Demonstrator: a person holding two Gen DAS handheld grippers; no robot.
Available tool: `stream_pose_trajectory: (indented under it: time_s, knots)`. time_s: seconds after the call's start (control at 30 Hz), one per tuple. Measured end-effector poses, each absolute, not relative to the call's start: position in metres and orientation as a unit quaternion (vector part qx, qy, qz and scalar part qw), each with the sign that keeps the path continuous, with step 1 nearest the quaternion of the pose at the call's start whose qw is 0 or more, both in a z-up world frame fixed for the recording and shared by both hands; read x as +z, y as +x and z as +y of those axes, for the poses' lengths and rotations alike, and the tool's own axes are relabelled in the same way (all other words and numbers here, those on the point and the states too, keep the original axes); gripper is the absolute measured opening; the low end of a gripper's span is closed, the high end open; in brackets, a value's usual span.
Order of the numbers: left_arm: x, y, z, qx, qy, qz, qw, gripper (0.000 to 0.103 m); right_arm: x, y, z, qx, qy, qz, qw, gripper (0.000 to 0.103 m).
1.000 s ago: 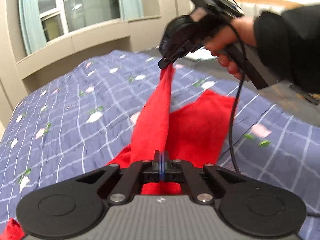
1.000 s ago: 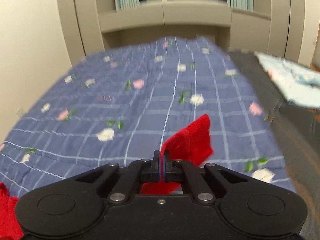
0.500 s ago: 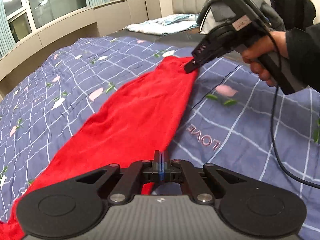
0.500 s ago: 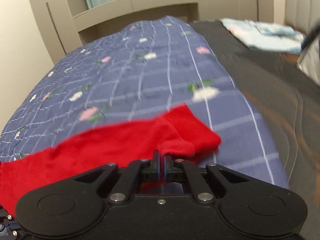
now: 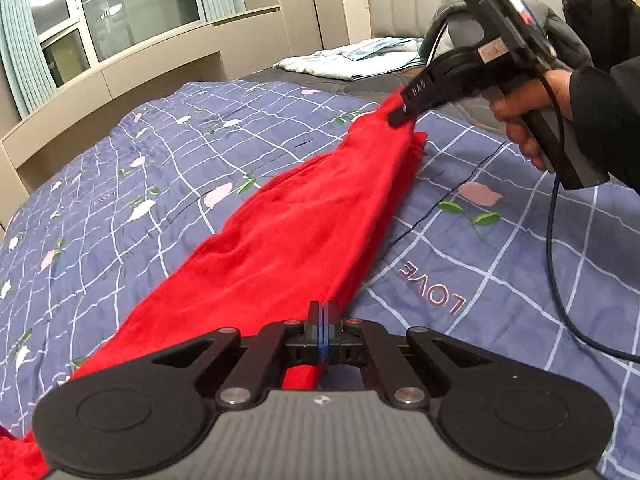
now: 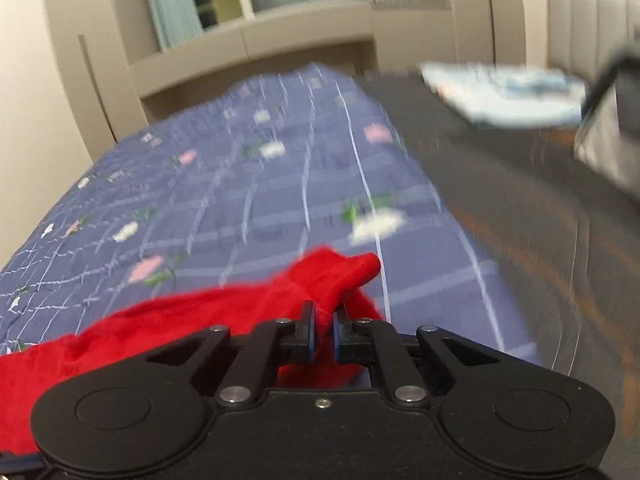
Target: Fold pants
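Note:
The red pants (image 5: 304,224) lie stretched out in a long strip on the blue checked bedspread (image 5: 140,184). My left gripper (image 5: 323,312) is shut on the near end of the pants. My right gripper (image 5: 400,114), seen in the left wrist view, sits at the far end of the strip. In the right wrist view the right gripper (image 6: 323,322) has its jaws a small gap apart with the red pants (image 6: 320,284) still between them; the view is blurred.
A light blue folded cloth (image 5: 352,58) and a grey garment (image 5: 560,28) lie near the headboard. A dark mattress strip (image 6: 520,208) runs beside the bedspread. A black cable (image 5: 560,280) hangs from the right gripper over the bed. Window and cabinets (image 5: 120,40) stand behind.
Both grippers have lowered the pants from hanging in the air to lying stretched on the bed. The right gripper's jaws have parted slightly from fully closed.

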State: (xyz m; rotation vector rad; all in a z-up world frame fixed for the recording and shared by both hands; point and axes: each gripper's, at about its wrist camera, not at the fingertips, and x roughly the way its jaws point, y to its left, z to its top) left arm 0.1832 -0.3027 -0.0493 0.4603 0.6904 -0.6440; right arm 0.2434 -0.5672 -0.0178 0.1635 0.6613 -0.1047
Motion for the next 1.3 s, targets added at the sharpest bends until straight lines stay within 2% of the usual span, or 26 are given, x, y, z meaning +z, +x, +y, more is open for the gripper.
stream_pose_trajectory:
  time_s: [0.07, 0.13, 0.23, 0.27, 0.3, 0.33, 0.37, 0.4, 0.43, 0.47, 0.53, 0.6, 0.67, 0.93, 1.3]
  knots:
    - [-0.054, 0.185, -0.305, -0.306, 0.223, 0.337, 0.862, 0.000, -0.018, 0.244, -0.562, -0.053, 0.052, 0.318, 0.945, 0.008]
    - [-0.056, 0.187, -0.304, -0.303, 0.215, 0.346, 0.861, 0.000, -0.028, 0.251, -0.561, -0.061, 0.032, 0.347, 0.935, 0.011]
    - [-0.053, 0.190, -0.297, -0.301, 0.193, 0.364, 0.860, 0.010, -0.039, 0.249, -0.564, -0.065, 0.029, 0.369, 0.927, 0.018]
    - [-0.050, 0.191, -0.294, -0.299, 0.190, 0.366, 0.861, 0.022, -0.039, 0.247, -0.565, -0.066, 0.031, 0.368, 0.927, 0.022]
    - [-0.047, 0.191, -0.292, -0.294, 0.187, 0.364, 0.864, 0.029, -0.039, 0.244, -0.566, -0.068, 0.034, 0.369, 0.926, 0.036]
    - [-0.042, 0.190, -0.288, -0.290, 0.182, 0.360, 0.868, 0.045, -0.039, 0.243, -0.565, -0.072, 0.034, 0.372, 0.925, 0.057]
    - [-0.037, 0.190, -0.285, -0.287, 0.175, 0.356, 0.872, 0.054, -0.038, 0.242, -0.565, -0.074, 0.033, 0.373, 0.924, 0.066]
    - [-0.032, 0.190, -0.281, -0.284, 0.167, 0.353, 0.876, 0.057, -0.037, 0.240, -0.563, -0.075, 0.029, 0.372, 0.925, 0.074]
    - [-0.028, 0.189, -0.275, -0.282, 0.158, 0.350, 0.879, 0.063, -0.035, 0.238, -0.559, -0.075, 0.025, 0.370, 0.926, 0.075]
    - [-0.022, 0.188, -0.270, -0.278, 0.149, 0.348, 0.883, 0.073, -0.031, 0.236, -0.554, -0.075, 0.022, 0.370, 0.926, 0.077]
    - [-0.012, 0.186, -0.256, -0.260, 0.136, 0.340, 0.894, 0.087, -0.027, 0.231, -0.545, -0.073, 0.023, 0.365, 0.928, 0.090]
    - [-0.002, 0.183, -0.239, -0.238, 0.126, 0.330, 0.905, 0.093, -0.021, 0.224, -0.532, -0.062, 0.024, 0.357, 0.932, 0.098]
    - [0.008, 0.179, -0.217, -0.210, 0.119, 0.324, 0.915, 0.100, -0.015, 0.218, -0.516, -0.043, 0.023, 0.351, 0.935, 0.100]
    - [0.024, 0.158, -0.090, -0.076, 0.079, 0.325, 0.939, 0.102, -0.008, 0.198, -0.427, 0.049, 0.041, 0.337, 0.939, 0.102]
    - [0.001, 0.119, 0.109, 0.100, -0.020, 0.352, 0.930, 0.102, -0.023, 0.215, -0.268, 0.209, 0.038, 0.368, 0.905, 0.102]
